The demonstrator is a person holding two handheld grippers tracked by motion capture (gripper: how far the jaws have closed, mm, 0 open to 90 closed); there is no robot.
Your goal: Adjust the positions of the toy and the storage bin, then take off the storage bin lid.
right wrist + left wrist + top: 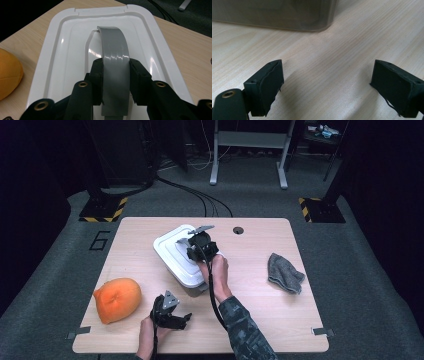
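Note:
A white-lidded plastic box stands at the middle of the wooden table. Its lid carries an arched grey tape handle. My right gripper sits over the lid, and in the right gripper view its jaws are shut on that grey handle from both sides. My left gripper rests low near the table's front edge, open, with bare wood between its pads. The box's translucent wall lies just ahead of it.
An orange soft ball-shaped cushion lies at the front left, also showing as an orange shape beside the box. A crumpled grey cloth lies at the right. A cable hole sits near the far edge.

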